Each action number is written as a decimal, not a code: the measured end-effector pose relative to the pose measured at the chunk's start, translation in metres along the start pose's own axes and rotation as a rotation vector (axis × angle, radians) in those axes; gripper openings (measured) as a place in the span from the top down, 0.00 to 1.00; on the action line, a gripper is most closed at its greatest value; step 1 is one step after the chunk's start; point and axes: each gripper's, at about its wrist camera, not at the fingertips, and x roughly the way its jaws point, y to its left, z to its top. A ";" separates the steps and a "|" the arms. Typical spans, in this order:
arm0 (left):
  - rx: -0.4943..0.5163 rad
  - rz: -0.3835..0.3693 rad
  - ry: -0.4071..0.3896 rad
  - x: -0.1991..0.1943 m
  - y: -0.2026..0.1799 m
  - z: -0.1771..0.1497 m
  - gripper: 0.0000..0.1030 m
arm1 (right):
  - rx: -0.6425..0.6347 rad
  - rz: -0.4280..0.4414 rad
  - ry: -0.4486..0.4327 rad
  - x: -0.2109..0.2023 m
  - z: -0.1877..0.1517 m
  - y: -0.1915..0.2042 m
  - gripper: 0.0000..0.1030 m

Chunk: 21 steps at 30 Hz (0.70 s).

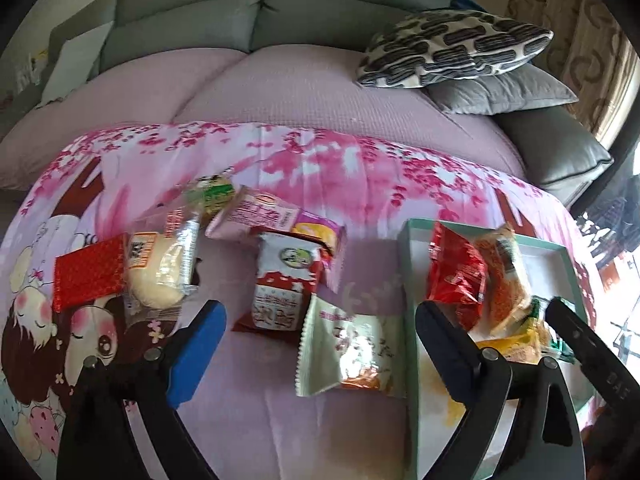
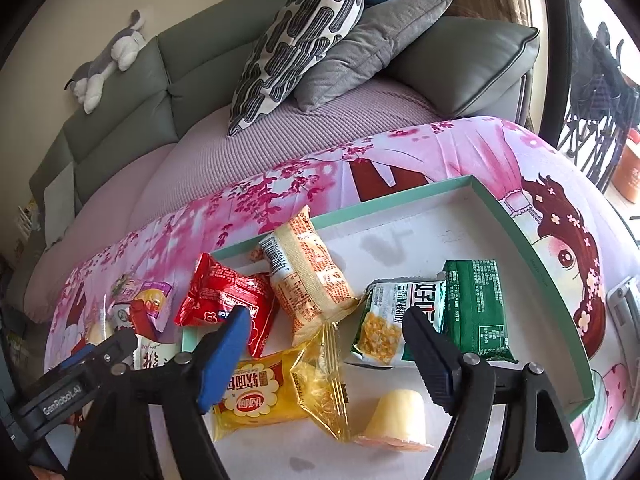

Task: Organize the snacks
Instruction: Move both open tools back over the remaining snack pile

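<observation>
Right now both grippers hang empty w/ jaws wide, nothing between the pads. The left gripper (image 1: 320, 320) straddles loose snacks on the pink cartoon cloth (image 1: 328, 168): the red-and-white packet (image 1: 280, 284) sits just beyond the gap between its fingers, and the pale green packet (image 1: 352, 352) lies inside the gap, nearer the dark finger. The red square packet (image 1: 90, 272) and the clear-wrapped bun (image 1: 160, 272) lie outside and beyond the blue pad (image 1: 198, 354); the pink packet (image 1: 256, 216) and a green-labelled one (image 1: 214, 194) are further out still. The right gripper (image 2: 328, 340) hovers over the teal-rimmed box (image 2: 532, 240), where sorted snacks already sit: the yellow packet (image 2: 276, 400) between the fingers, leaning toward the blue pad; the jelly cup (image 2: 400, 420) close to the dark finger; the orange packet (image 2: 308, 284) and red packet (image 2: 224, 300) beyond the tips; the corn packet (image 2: 400, 320) and green packet (image 2: 476, 308) beyond the dark finger. Likely risks: w/ two packets so near the left jaws, a closing grip could catch both, or pinch only a wrapper edge so the crinkly foil slips out mid-carry. The box's near corner is crowded, and the red packet overhangs the rim, so a drop-off there could knock it out or tip the jelly cup. The two grippers are also close together by the box edge; they may clash. The cloth could bunch if a finger drags. The sofa cushions (image 2: 304, 40) and plush toy (image 2: 108, 60) sit well back, no obstruction.
</observation>
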 end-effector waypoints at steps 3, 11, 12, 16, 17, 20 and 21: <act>-0.019 0.012 -0.008 0.000 0.005 -0.001 0.07 | -0.004 -0.008 0.006 0.001 -0.001 0.000 0.18; -0.012 0.054 -0.026 0.000 0.005 -0.002 0.00 | -0.007 -0.030 0.018 0.004 -0.002 -0.001 0.00; -0.011 0.059 -0.030 0.000 0.005 -0.003 0.00 | -0.009 -0.034 0.014 0.004 -0.002 -0.001 0.00; -0.011 0.060 -0.037 -0.002 0.007 -0.003 0.00 | -0.016 -0.039 0.011 0.005 -0.003 -0.001 0.00; -0.012 0.060 -0.039 -0.002 0.007 -0.003 0.00 | -0.017 -0.039 0.009 0.005 -0.003 -0.001 0.00; -0.012 0.058 -0.049 -0.005 0.008 -0.004 0.00 | -0.025 -0.039 0.005 0.004 -0.003 0.001 0.00; -0.013 0.058 -0.053 -0.005 0.007 -0.003 0.00 | -0.027 -0.041 0.004 0.004 -0.003 0.002 0.00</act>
